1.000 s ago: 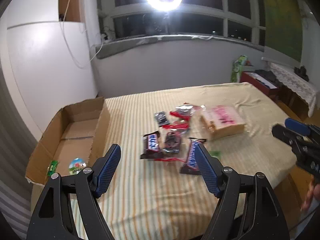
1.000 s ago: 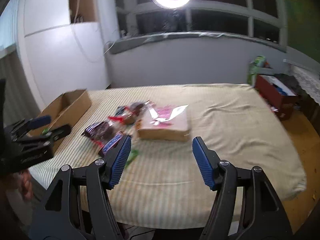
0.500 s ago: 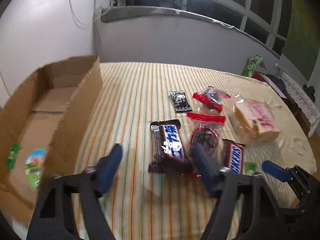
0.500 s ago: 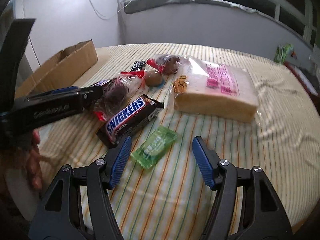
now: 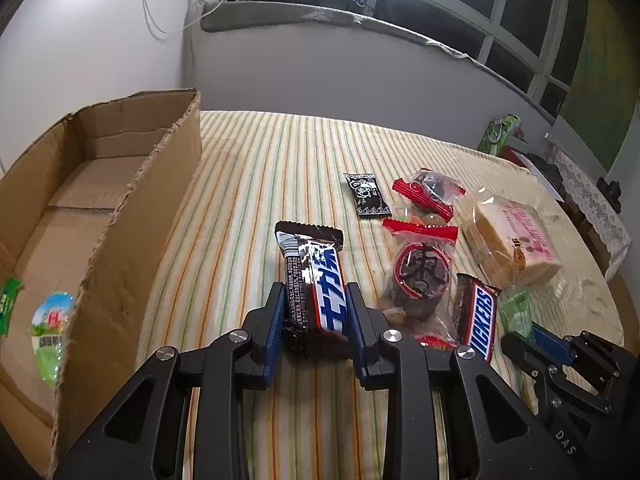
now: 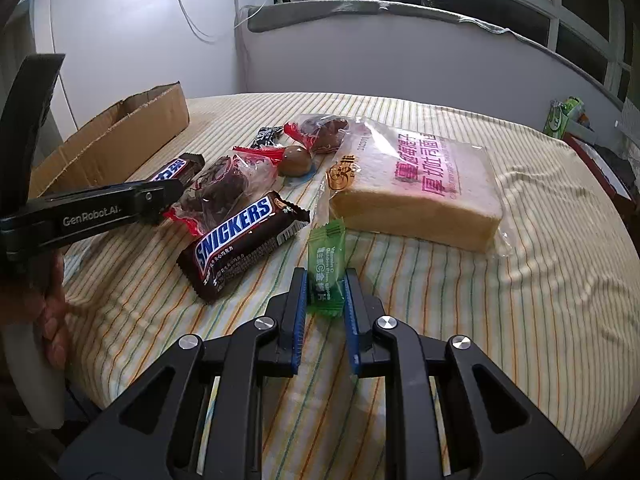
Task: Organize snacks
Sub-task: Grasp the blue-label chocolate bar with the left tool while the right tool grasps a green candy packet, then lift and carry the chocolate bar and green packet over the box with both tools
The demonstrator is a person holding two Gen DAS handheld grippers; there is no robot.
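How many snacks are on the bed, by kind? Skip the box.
Chocolate bars: 2
Red-trimmed clear bags: 2
Bread pack: 1
Green sachet: 1
Black sachet: 1
Brown egg: 1
Total: 8

Cream cloth (image 5: pixel 248 168) with orange and green stripes. Brown cardboard box (image 5: pixel 120 216). Brown bar (image 5: pixel 316 292) with blue-and-white label. Green sachet (image 6: pixel 326 268). Blue pads (image 6: pixel 300 312) on black grippers.
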